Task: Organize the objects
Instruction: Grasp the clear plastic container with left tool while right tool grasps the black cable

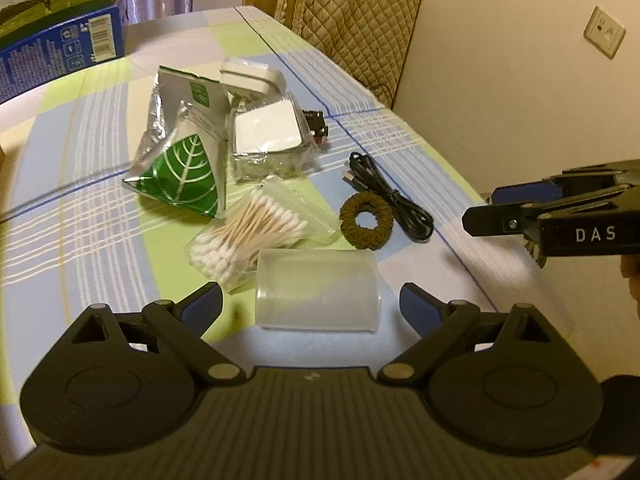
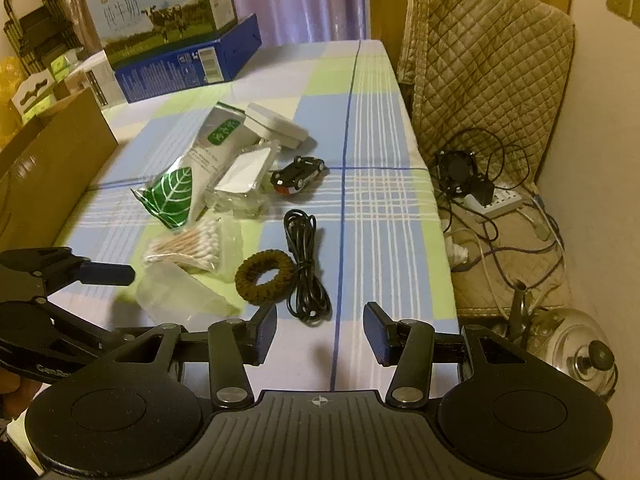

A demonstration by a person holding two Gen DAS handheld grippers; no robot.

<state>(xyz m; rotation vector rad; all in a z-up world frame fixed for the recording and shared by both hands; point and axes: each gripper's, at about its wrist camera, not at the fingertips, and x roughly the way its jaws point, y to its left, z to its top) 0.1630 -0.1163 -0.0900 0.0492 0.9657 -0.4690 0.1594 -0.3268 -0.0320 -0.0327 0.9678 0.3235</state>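
Observation:
A clear plastic cup [image 1: 318, 290] lies on its side on the checked tablecloth, between the open fingers of my left gripper [image 1: 310, 306]; it also shows in the right wrist view [image 2: 176, 290]. Behind it lie a bag of cotton swabs [image 1: 250, 236], a brown hair tie [image 1: 366, 220], a coiled black cable [image 1: 390, 196], a green leaf packet [image 1: 180, 160], a clear box with a white card [image 1: 268, 130], a white round device [image 1: 250, 76] and a toy car [image 2: 298, 176]. My right gripper [image 2: 320, 334] is open and empty, above the table's near edge.
A blue milk carton box [image 2: 172, 44] stands at the table's far left. A cardboard box [image 2: 52, 172] sits at the left edge. A quilted chair cover [image 2: 488, 48] is to the right. A power strip with cables [image 2: 500, 204] and a kettle [image 2: 576, 352] are on the floor.

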